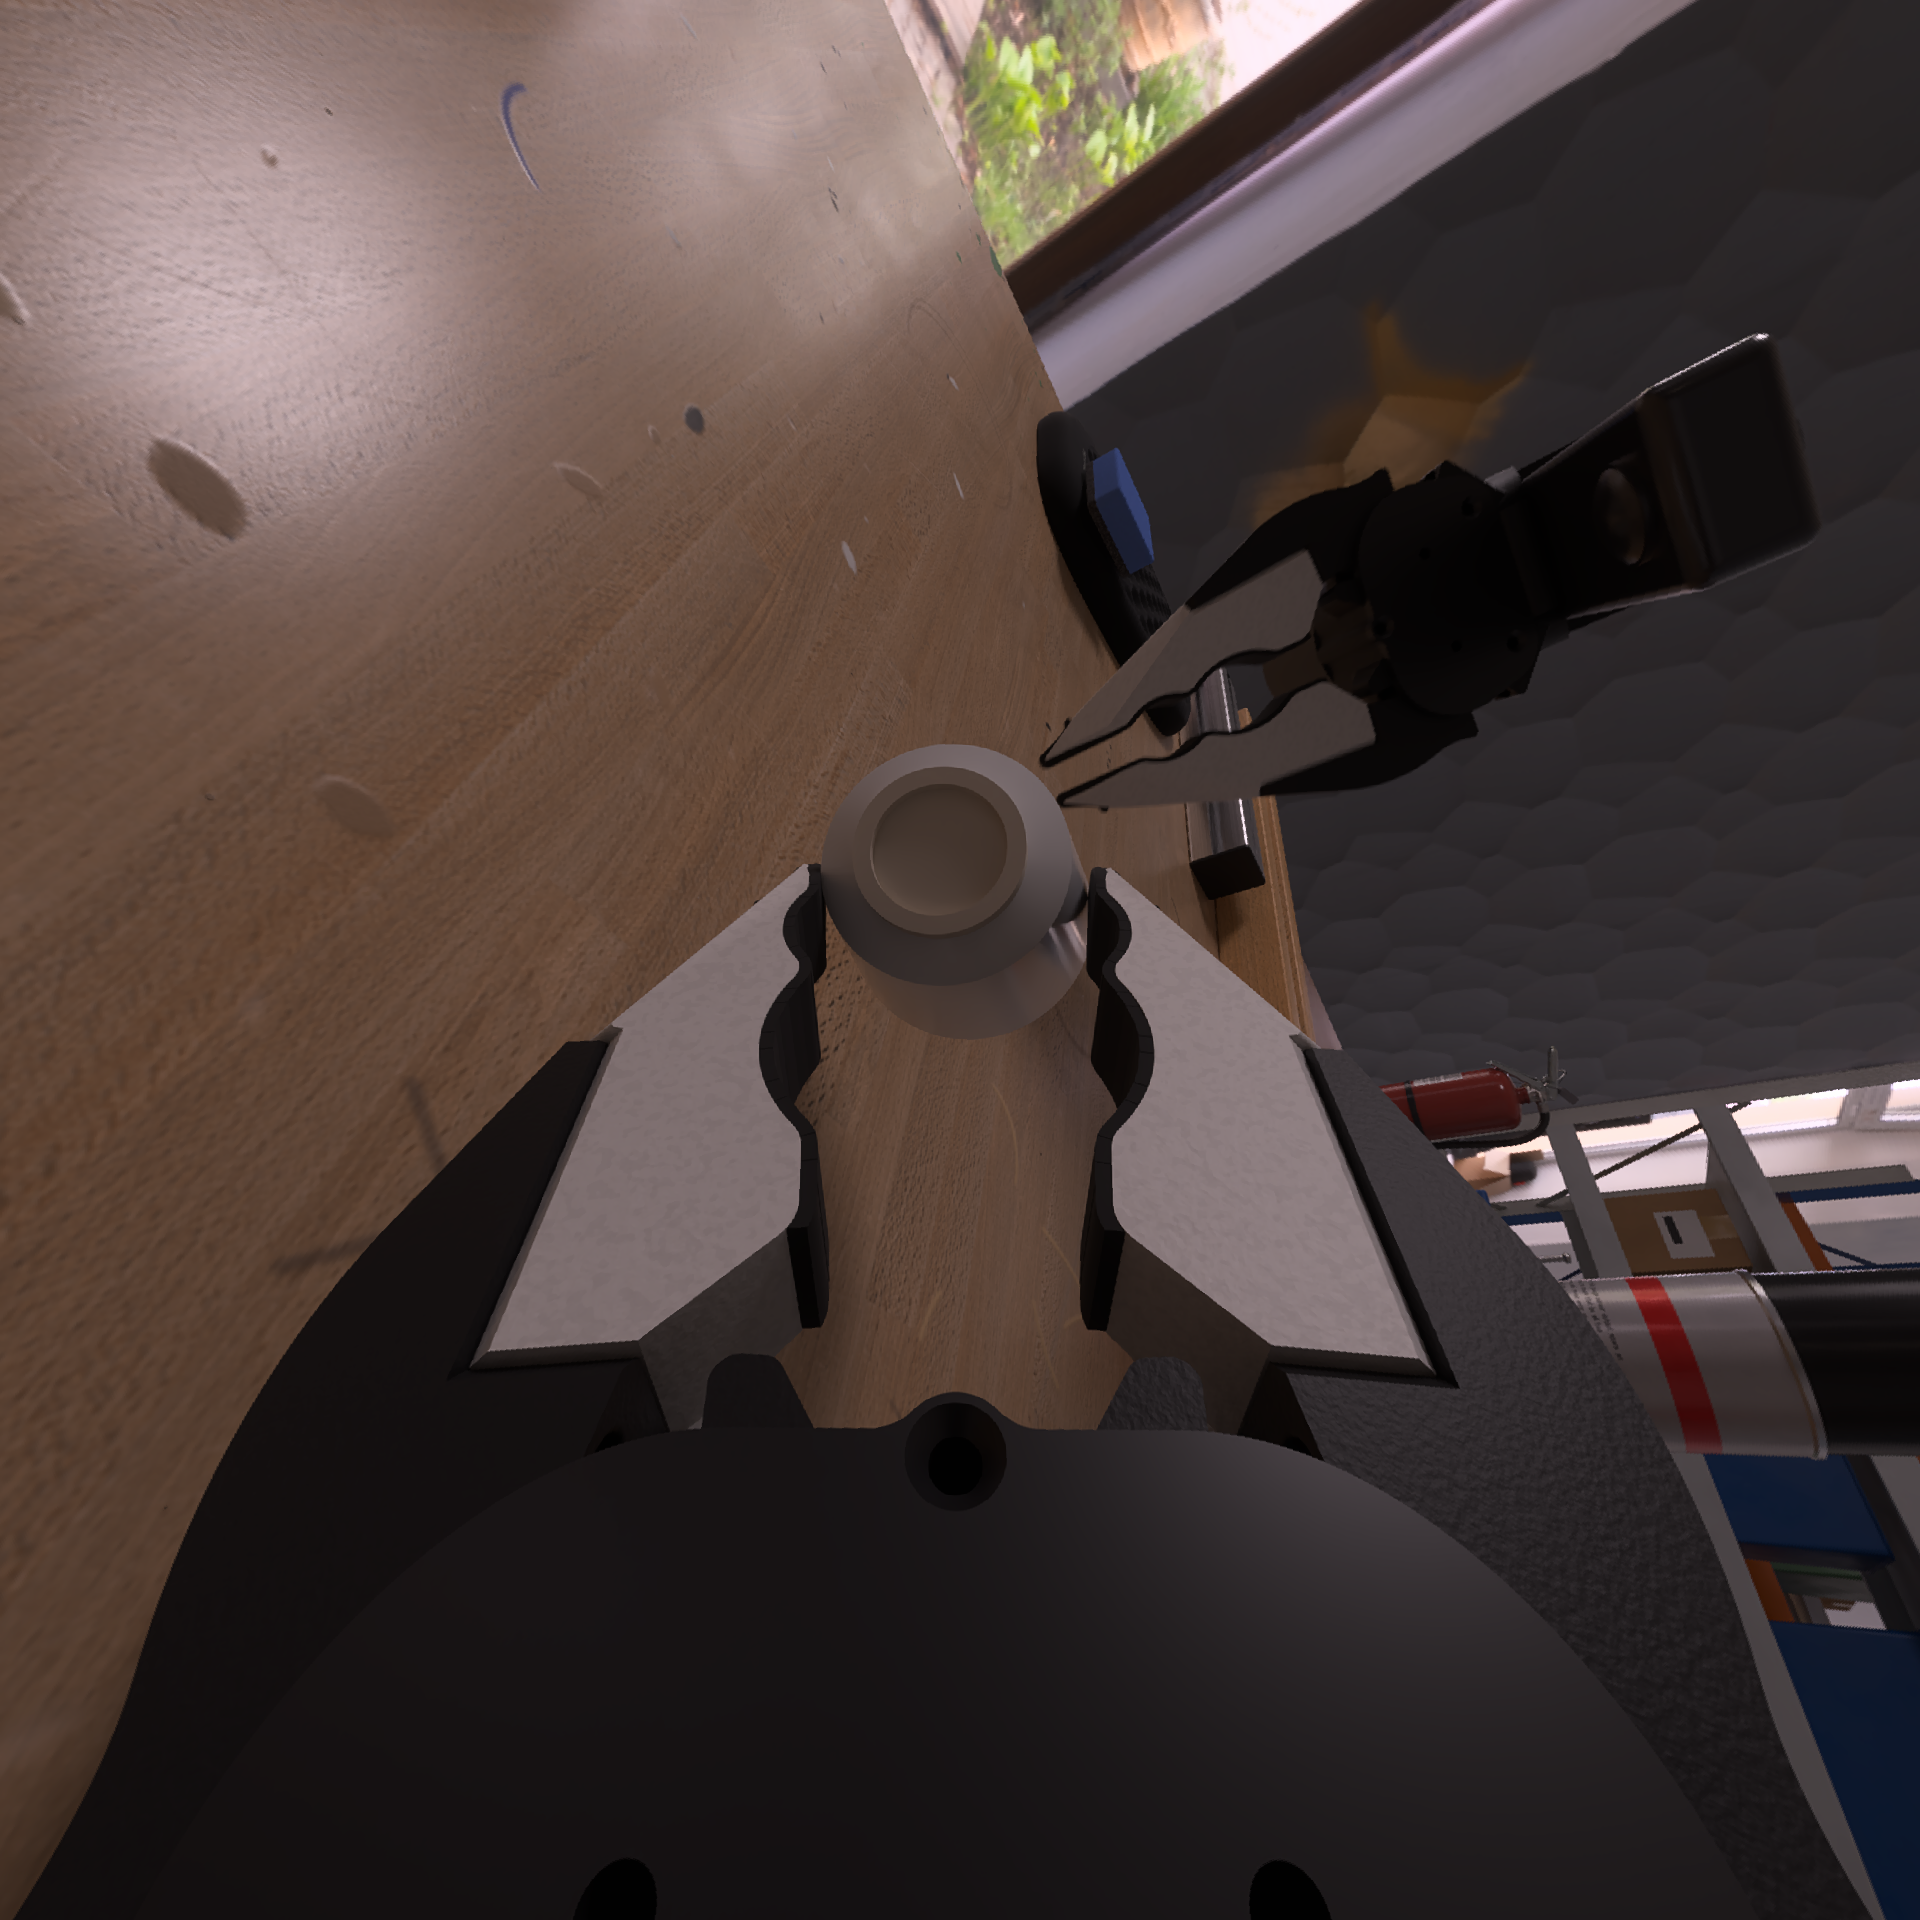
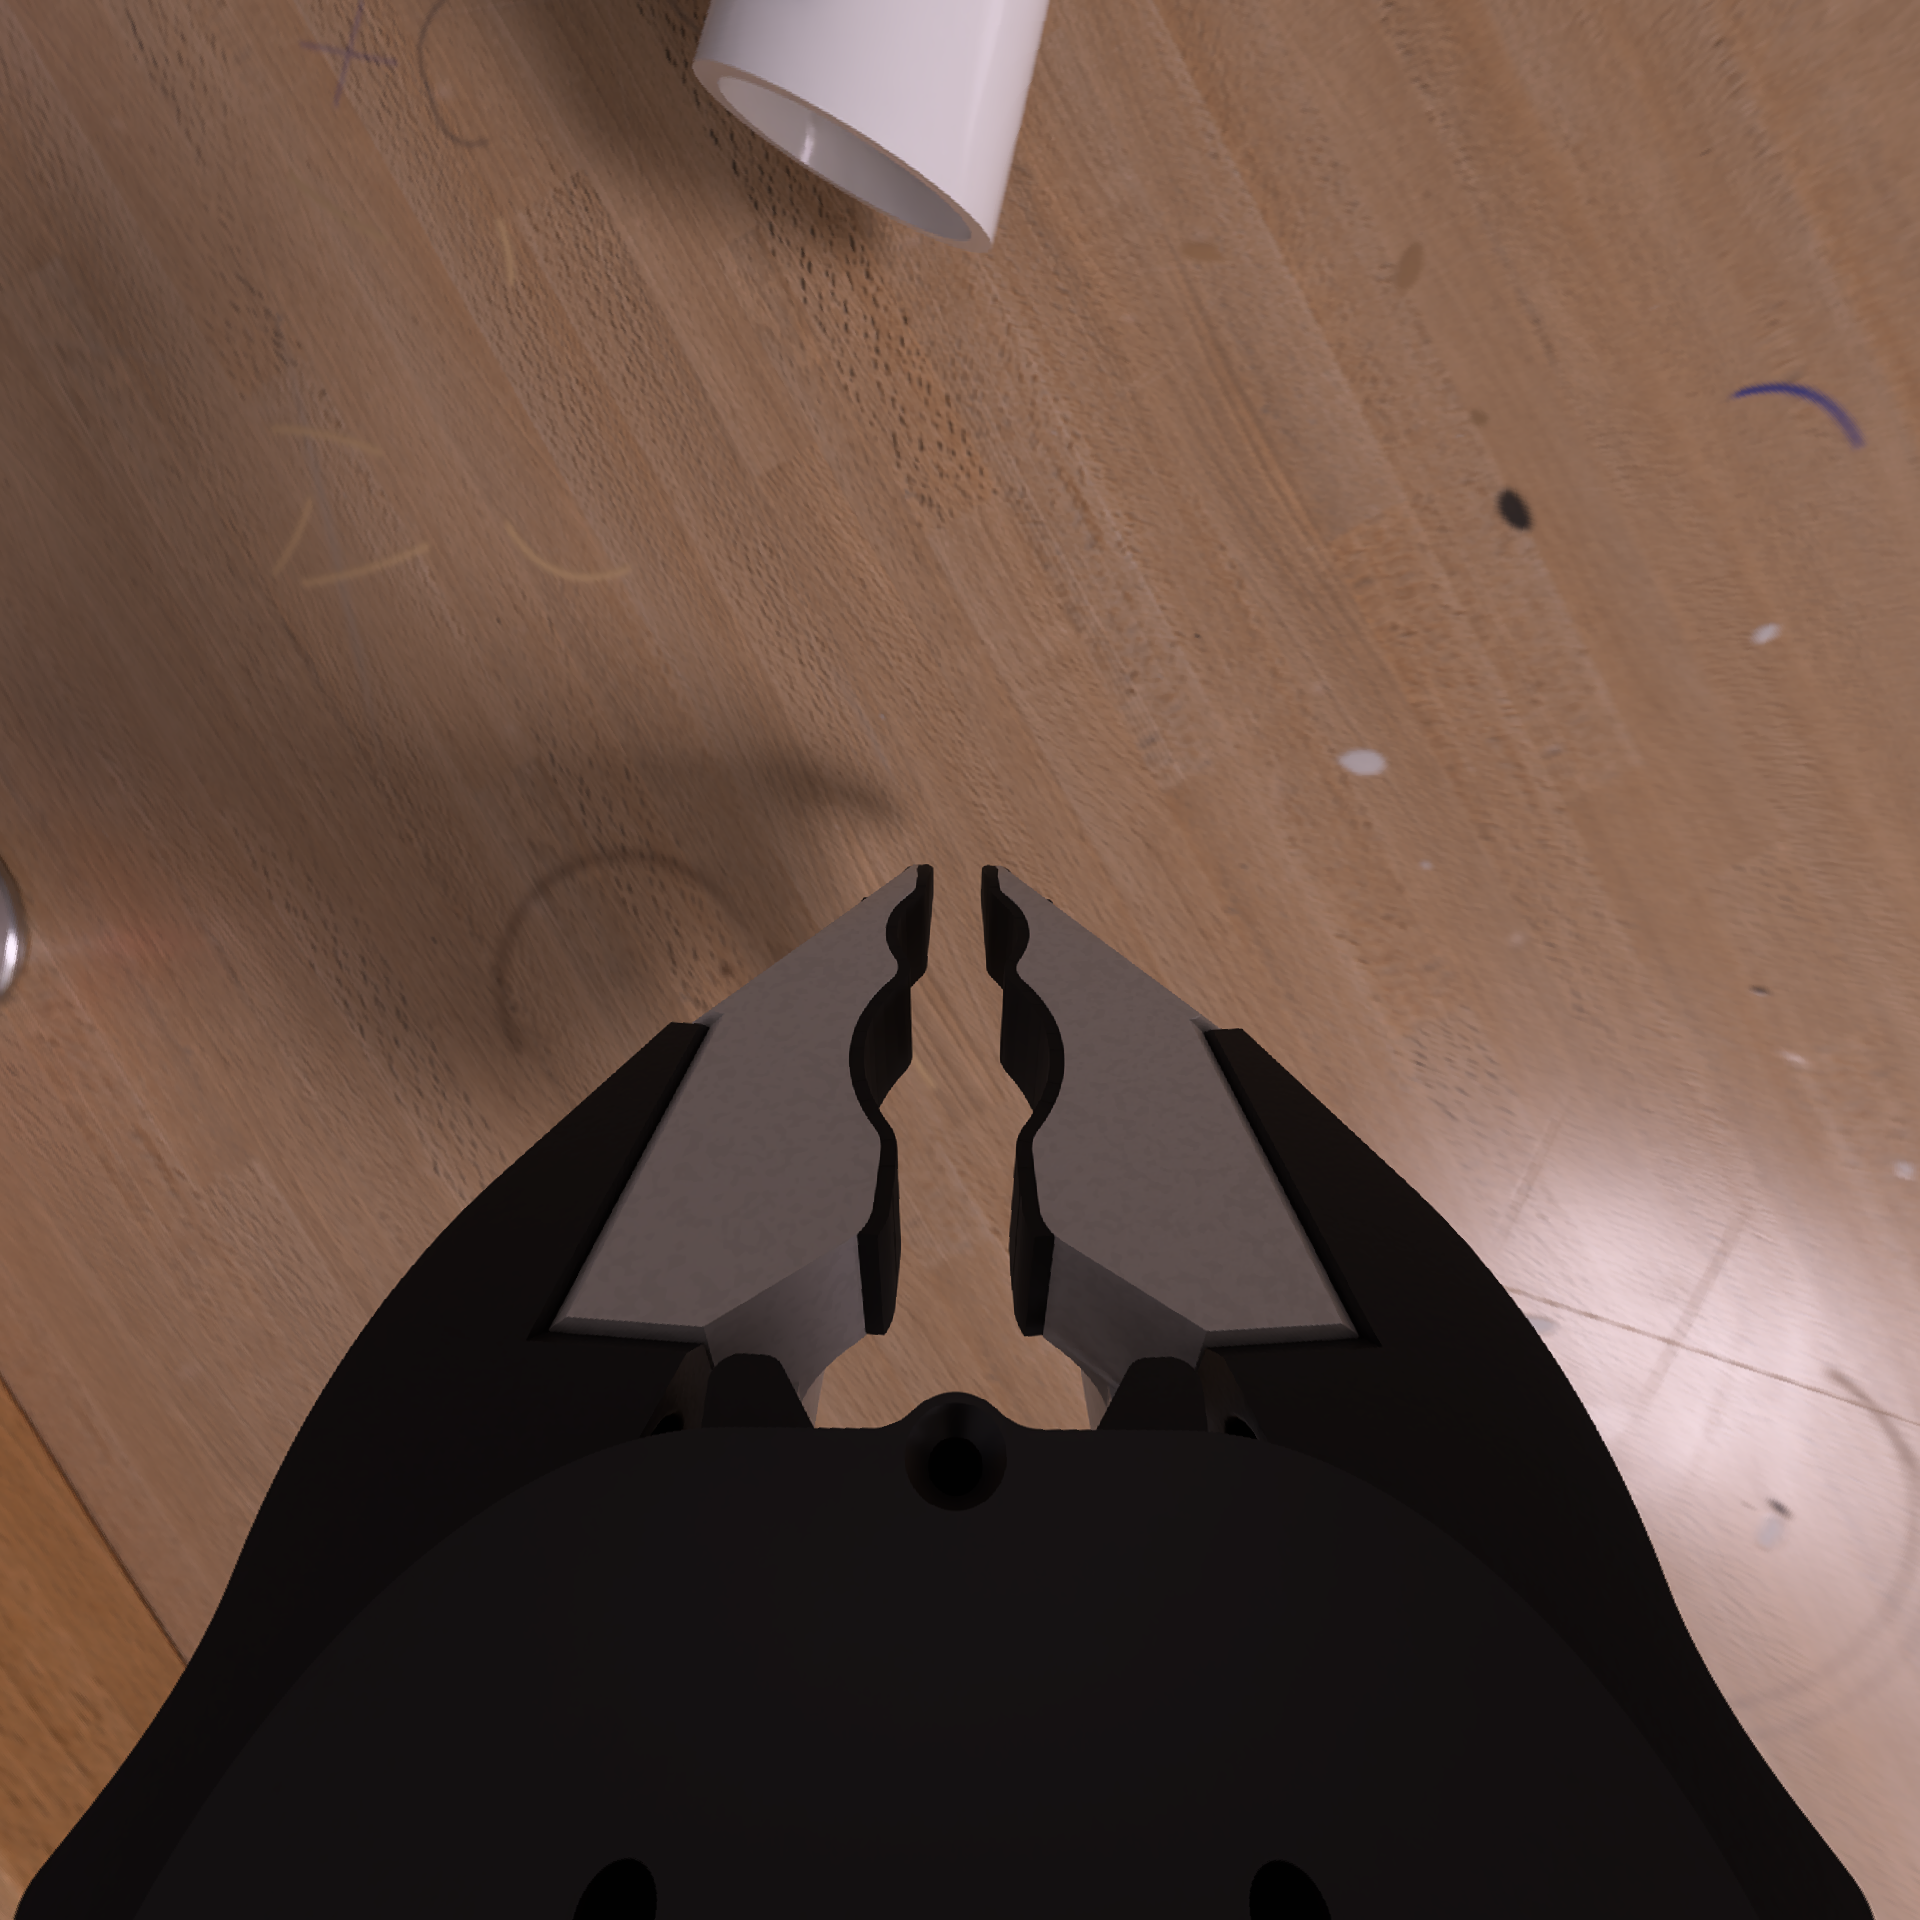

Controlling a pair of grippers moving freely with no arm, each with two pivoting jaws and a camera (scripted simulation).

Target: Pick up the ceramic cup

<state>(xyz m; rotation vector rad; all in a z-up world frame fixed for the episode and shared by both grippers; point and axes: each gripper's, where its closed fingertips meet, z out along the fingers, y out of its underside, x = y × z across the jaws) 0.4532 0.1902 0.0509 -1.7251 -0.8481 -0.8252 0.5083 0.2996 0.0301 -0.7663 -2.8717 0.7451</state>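
The ceramic cup (image 1: 940, 894) is pale grey-beige with a small handle on its right side. In the left wrist view its round foot ring faces the camera, over the wooden table (image 1: 468, 623). My left gripper (image 1: 956, 888) has one fingertip on each side of the cup, the left against the wall and the right against the handle, so it is shut on the cup. My right gripper (image 2: 956, 873) is nearly closed with a narrow gap and holds nothing. It also shows in the left wrist view (image 1: 1055, 779), pointing at the cup from the right, tips just apart from it.
The table edge (image 1: 1283, 914) runs close to the right of the cup. A black object with a blue block (image 1: 1117, 509) and a metal rod (image 1: 1226, 821) lie along it. A can with a red band (image 1: 1704, 1361) is at the right. A white tube (image 2: 862, 104) lies ahead of my right gripper.
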